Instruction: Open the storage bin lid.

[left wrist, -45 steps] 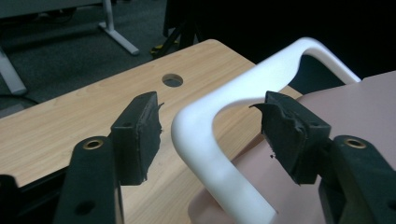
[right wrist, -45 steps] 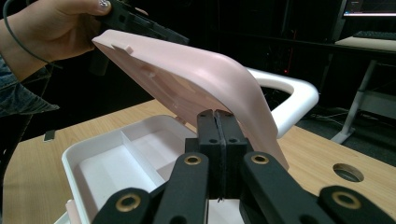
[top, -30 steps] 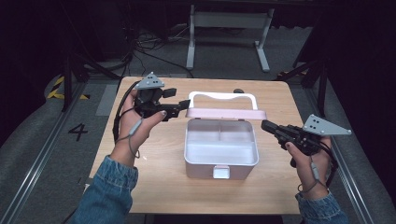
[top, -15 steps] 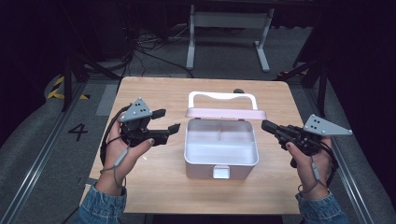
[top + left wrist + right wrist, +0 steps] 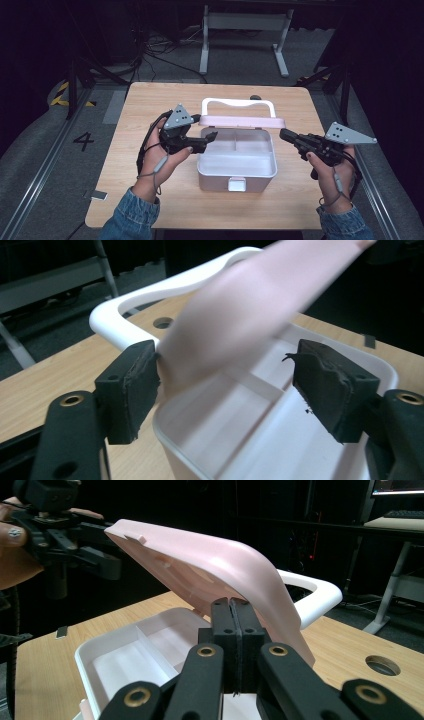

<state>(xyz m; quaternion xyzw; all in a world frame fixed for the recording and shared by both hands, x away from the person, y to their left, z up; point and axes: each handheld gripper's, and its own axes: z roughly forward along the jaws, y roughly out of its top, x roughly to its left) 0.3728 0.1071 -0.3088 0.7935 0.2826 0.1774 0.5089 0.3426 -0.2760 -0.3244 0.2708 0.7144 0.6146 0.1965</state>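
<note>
Left gripper (image 5: 207,141) at the left end of the white box (image 5: 237,170), jaws apart astride the raised pink lid's (image 5: 242,121) edge. Box mid-worktop (image 5: 140,190), long axis left-right, white handle (image 5: 237,103) pointing away; two inner compartments plain from the right gripper view. Right gripper (image 5: 286,134) just beside the box's right end, jaws pressed together, empty.

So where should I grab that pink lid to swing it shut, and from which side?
Probably the lid's free top edge, near its left corner, coming in from the left. The lid stands raised above the white box, hinged at the back by the handle, so that edge is thin and exposed. The open left gripper already straddles that corner.
</note>
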